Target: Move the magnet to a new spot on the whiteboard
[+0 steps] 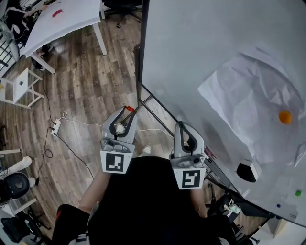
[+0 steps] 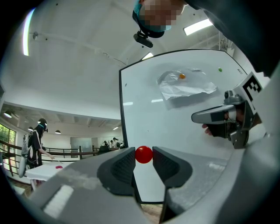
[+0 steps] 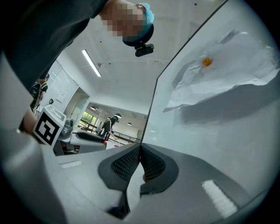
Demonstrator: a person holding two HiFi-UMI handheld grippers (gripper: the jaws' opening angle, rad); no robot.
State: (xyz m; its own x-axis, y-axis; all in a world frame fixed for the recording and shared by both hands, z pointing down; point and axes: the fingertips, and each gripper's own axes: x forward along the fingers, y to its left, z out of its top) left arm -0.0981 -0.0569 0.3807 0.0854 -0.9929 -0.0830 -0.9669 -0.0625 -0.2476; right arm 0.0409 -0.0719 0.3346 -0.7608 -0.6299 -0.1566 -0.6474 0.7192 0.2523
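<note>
A wood-plank floor (image 1: 86, 86), a white table (image 1: 67, 19), strip lights (image 3: 91, 62) overhead.

Wood floor (image 1: 86, 86): white table (image 1: 71, 19) far left with a pink item (image 1: 57, 13) on top, small white stand (image 1: 19, 88) nearer, power strip (image 1: 56, 127) with cable mid-left. Right: crumpled paper sheet (image 1: 248, 100), orange disc (image 1: 285, 116) on it, black eraser (image 1: 247, 171) nearer.

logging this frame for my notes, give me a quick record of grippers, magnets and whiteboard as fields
left gripper: shut on the red magnet, near the whiteboard's edge
right gripper: shut, nothing between its jaws
whiteboard: upright, ahead of both grippers
paper: crumpled sheet on the whiteboard
orange magnet: on the paper
</note>
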